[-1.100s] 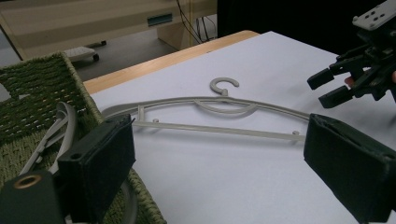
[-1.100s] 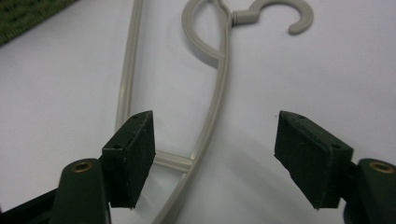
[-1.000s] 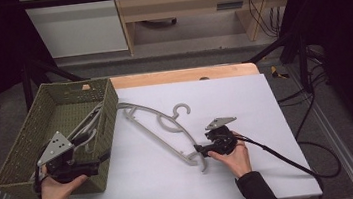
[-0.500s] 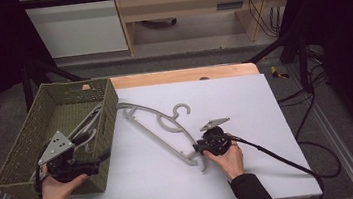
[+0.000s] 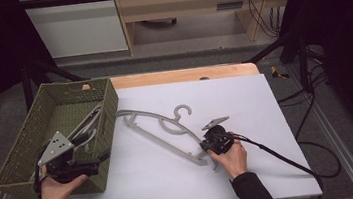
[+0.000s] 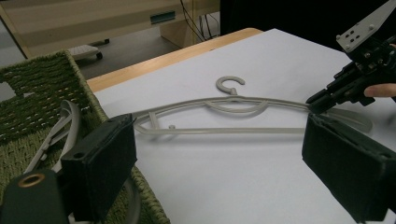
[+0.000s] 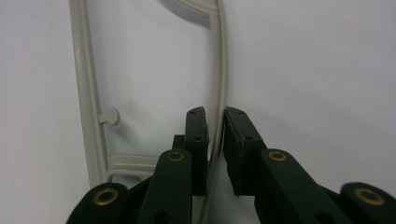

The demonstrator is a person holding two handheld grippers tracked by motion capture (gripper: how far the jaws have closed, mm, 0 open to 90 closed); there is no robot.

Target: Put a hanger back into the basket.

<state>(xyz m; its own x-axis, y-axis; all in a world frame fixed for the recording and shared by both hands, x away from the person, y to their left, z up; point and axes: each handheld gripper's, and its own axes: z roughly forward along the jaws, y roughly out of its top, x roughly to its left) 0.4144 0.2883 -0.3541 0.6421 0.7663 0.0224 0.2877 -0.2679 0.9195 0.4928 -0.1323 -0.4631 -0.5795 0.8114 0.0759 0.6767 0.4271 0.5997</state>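
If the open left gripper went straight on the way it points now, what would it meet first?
Probably the grey plastic clothes hanger lying on the white table sheet; its long bar crosses ahead between the left gripper jaws. Beyond it sits the right gripper, clamped on the hanger's arm. Depth is uncertain.

The right tool (image 7: pixel 215 116) has just closed on the hanger (image 7: pixel 217 70).

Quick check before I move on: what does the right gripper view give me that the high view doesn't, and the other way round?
Right gripper view: the right gripper has its jaws closed on the upper arm of the grey hanger, pads pressing the thin bar. High view: the green basket with more hangers in it, and the left gripper at its near corner. Both: the hanger lying on the white table.
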